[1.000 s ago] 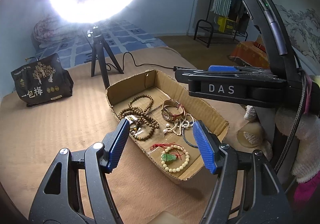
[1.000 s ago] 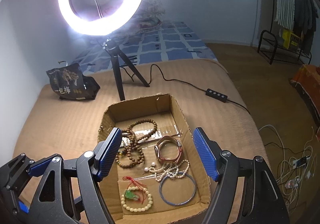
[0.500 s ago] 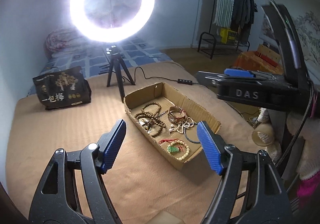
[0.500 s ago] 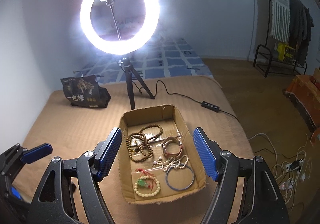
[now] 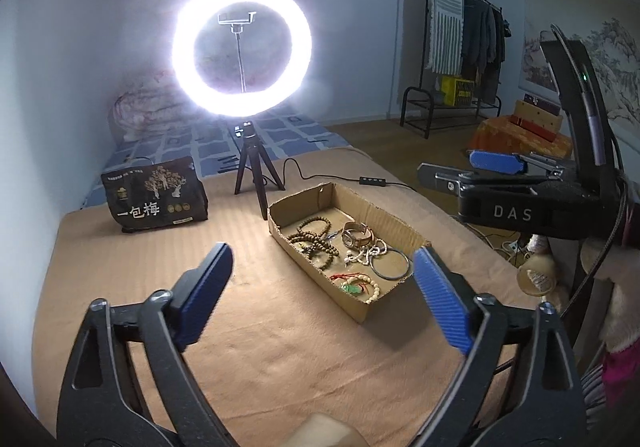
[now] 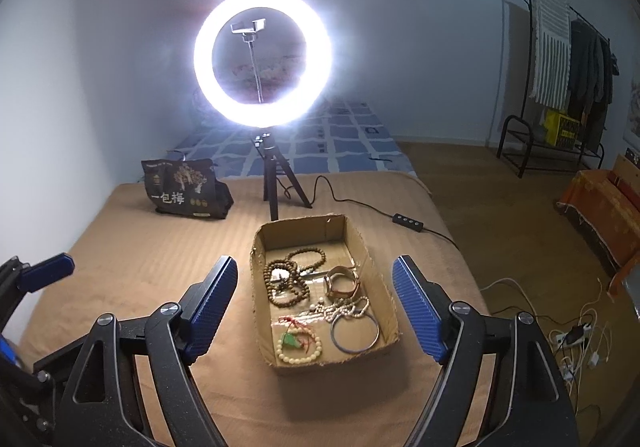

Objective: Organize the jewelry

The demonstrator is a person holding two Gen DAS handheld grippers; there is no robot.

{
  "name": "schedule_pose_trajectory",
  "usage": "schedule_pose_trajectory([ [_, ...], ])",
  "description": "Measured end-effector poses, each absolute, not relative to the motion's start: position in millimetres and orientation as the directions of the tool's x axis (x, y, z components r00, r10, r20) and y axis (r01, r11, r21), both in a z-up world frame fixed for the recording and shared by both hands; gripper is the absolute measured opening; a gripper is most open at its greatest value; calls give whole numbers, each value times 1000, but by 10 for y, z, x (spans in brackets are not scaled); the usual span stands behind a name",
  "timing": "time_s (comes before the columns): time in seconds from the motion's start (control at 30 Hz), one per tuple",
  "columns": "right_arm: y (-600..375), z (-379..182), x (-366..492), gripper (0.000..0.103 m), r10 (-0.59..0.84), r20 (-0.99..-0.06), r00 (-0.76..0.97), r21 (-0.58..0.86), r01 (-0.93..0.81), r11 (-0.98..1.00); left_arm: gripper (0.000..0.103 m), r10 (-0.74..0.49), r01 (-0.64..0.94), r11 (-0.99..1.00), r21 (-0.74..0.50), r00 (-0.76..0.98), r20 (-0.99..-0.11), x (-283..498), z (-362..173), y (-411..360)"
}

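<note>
A shallow cardboard box lies on the tan bedcover. It holds brown wooden bead strands, a watch, a white bead necklace, a dark bangle and a cream bead bracelet with a green pendant. My left gripper hovers short of the box, its jaws opening with nothing between them. My right gripper hangs above the box's near end, jaws also opening and empty.
A lit ring light on a small tripod stands behind the box. A black snack bag sits at the back left. A cable with an inline switch runs right. Floor cables lie beyond the bed's right edge.
Both grippers have drawn back and up from the box, which now looks smaller and farther. The left jaws have spread much wider, the right jaws slightly.
</note>
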State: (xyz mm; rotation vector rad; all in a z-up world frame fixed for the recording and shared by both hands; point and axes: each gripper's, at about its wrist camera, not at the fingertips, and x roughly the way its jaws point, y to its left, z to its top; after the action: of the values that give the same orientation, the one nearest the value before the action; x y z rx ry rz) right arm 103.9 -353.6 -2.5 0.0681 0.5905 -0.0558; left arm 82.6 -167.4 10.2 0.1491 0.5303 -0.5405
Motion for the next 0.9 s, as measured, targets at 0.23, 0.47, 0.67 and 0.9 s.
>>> schedule_pose_trajectory([
  [0.23, -3487, -41, 939, 81, -42, -548, 836, 54, 86, 995, 98, -423, 515, 856, 39, 743, -519, 751, 69, -1637],
  [0.47, -3490, -91, 966, 81, -45, -561, 826, 43, 84, 996, 103, -381, 493, 865, 93, 767, -517, 702, 53, -1643],
  [0.67, -3533, -99, 957, 81, -49, -566, 823, 47, 92, 995, 103, -362, 478, 873, 93, 765, -532, 705, 51, -1651],
  [0.9, -3551, -98, 940, 81, -57, -565, 823, 50, 103, 993, 103, -358, 474, 876, 91, 764, -537, 715, 42, -1650],
])
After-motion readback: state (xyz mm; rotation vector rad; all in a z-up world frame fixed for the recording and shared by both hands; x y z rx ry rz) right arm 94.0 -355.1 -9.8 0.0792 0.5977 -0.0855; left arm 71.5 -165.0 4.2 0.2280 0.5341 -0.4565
